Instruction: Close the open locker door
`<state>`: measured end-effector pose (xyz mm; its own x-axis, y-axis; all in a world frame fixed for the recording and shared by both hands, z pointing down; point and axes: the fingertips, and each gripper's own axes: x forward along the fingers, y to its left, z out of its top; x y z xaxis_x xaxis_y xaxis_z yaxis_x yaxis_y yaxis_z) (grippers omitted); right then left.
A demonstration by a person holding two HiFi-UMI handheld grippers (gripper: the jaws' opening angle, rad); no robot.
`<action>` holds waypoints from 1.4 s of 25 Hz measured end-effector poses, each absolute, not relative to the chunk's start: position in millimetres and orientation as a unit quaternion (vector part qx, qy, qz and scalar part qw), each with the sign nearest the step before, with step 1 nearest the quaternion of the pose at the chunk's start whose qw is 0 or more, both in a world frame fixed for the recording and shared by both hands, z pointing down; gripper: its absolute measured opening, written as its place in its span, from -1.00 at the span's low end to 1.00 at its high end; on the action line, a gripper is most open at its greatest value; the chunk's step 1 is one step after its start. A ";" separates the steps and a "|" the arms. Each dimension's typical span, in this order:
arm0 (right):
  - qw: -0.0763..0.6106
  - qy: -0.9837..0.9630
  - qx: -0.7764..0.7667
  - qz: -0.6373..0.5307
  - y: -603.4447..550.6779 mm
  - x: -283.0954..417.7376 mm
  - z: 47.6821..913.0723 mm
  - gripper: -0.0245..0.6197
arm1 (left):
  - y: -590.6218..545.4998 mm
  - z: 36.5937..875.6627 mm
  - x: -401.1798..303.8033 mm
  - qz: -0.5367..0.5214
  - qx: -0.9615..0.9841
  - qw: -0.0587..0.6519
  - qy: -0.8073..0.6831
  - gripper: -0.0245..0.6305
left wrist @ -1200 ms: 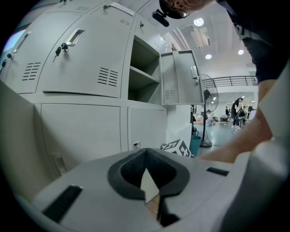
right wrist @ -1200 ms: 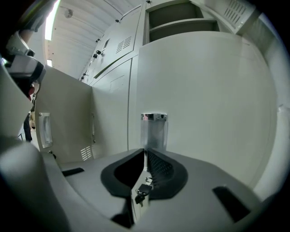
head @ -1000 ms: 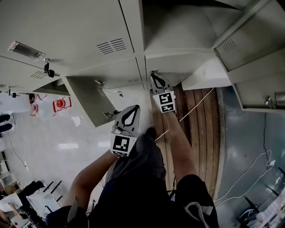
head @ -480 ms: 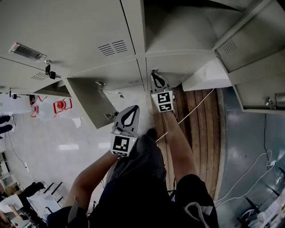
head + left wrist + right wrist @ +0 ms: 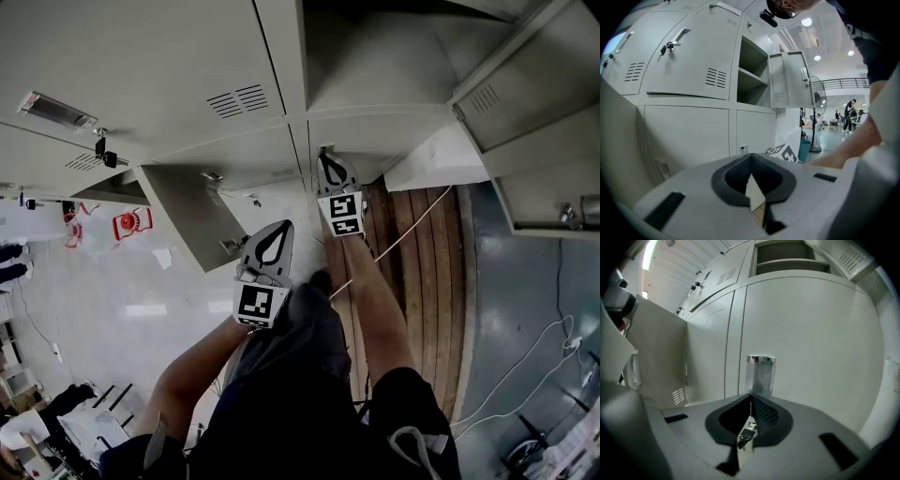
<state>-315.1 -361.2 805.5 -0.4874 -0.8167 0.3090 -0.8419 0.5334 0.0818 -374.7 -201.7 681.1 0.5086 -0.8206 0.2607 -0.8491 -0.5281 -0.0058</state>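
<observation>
My left gripper [image 5: 750, 158] has its 2 jaws pressed together with nothing between them. My right gripper [image 5: 751, 401] is closed the same way and holds nothing.

Just ahead of the right gripper's tips is a closed locker door [image 5: 811, 348] with a chrome handle recess [image 5: 761, 373] straight in front. I cannot tell whether the tips touch the panel.

To the left of the right gripper, and close on the left of my left gripper too, the open lower locker door [image 5: 658, 352] swings out toward me. It has its own handle [image 5: 633, 371] near its free edge and vent slots [image 5: 677, 396] low down. Neither gripper touches it.

Below and to the right of the right gripper, wooden planks [image 5: 422, 244] lie on the floor with a white cable [image 5: 412, 220] across them.

Farther up, above the left gripper, there is a closed locker with a key [image 5: 665, 47] in its lock. To the right of that, 1 open upper locker door [image 5: 790, 79] stands beside its shelved compartment [image 5: 752, 79]. A floor fan [image 5: 816, 117] stands well beyond.
</observation>
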 end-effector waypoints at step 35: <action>0.112 -0.867 0.483 0.050 -220.3 -289.7 707.9 -0.94 | -158.8 656.3 -388.3 0.131 0.867 0.051 -0.478 -0.92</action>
<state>-289.7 -220.3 707.9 -0.5092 -0.8258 0.2427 -0.8481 0.5293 0.0216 -388.3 -158.8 656.3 0.5087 -0.8156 0.2758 -0.8422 -0.5379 -0.0375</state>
